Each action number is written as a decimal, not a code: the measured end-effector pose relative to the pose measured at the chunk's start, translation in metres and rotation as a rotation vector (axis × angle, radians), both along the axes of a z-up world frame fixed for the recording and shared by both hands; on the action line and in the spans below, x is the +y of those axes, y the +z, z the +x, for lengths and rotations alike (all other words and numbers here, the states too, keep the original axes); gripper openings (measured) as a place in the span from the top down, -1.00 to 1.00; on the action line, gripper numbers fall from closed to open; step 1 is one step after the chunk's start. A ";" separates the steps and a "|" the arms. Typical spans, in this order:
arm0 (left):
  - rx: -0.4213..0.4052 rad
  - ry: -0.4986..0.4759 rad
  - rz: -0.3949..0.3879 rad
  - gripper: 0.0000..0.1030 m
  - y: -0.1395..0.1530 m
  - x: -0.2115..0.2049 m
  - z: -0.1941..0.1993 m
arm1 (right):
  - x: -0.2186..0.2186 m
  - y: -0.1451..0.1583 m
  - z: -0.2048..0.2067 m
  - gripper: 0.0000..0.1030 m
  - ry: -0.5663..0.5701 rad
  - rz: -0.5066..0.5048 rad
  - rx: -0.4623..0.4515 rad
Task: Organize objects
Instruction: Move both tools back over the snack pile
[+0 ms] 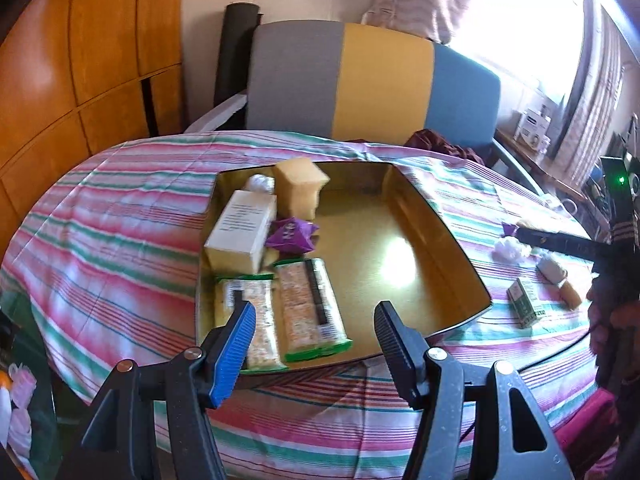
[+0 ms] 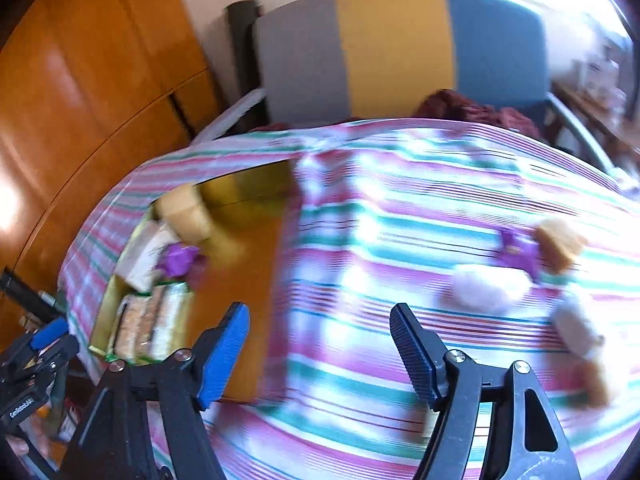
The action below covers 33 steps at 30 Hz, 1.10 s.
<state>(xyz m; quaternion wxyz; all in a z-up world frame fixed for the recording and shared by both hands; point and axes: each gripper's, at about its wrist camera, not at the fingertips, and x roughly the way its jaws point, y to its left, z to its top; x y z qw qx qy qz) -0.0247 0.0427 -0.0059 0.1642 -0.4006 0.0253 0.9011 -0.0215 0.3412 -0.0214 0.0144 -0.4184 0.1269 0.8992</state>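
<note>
A gold tray (image 1: 436, 236) lies on the striped cloth. It holds two snack bars (image 1: 308, 308), a cream box (image 1: 240, 232), a purple wrapper (image 1: 290, 236), a yellow sponge (image 1: 302, 188) and a white ball (image 1: 260, 182). My left gripper (image 1: 316, 340) is open and empty over the tray's near edge. My right gripper (image 2: 320, 356) is open and empty above the cloth, right of the tray (image 2: 248, 188). Loose on the cloth to the right lie a white ball (image 2: 488, 288), a purple wrapper (image 2: 518, 254), a sponge (image 2: 560, 242) and a green box (image 1: 526, 306). The right wrist view is blurred.
A grey, yellow and blue chair (image 1: 372, 80) stands behind the table. Wooden cabinets (image 1: 80, 60) fill the left. A shelf with white boxes (image 1: 534, 128) is at the far right. The right gripper's arm (image 1: 580, 244) reaches over the table's right side.
</note>
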 end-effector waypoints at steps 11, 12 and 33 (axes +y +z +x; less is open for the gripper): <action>0.010 -0.144 -0.013 -0.21 0.005 0.054 0.007 | 0.151 -0.004 0.047 -0.55 -0.380 0.041 -0.004; 0.011 -0.154 -0.018 -0.21 0.005 0.061 0.008 | 0.166 -0.011 0.053 -0.55 -0.434 0.025 -0.011; -0.089 -0.400 -0.020 -0.12 -0.006 0.204 -0.011 | 0.232 -0.030 0.093 -0.61 -0.741 -0.248 -0.009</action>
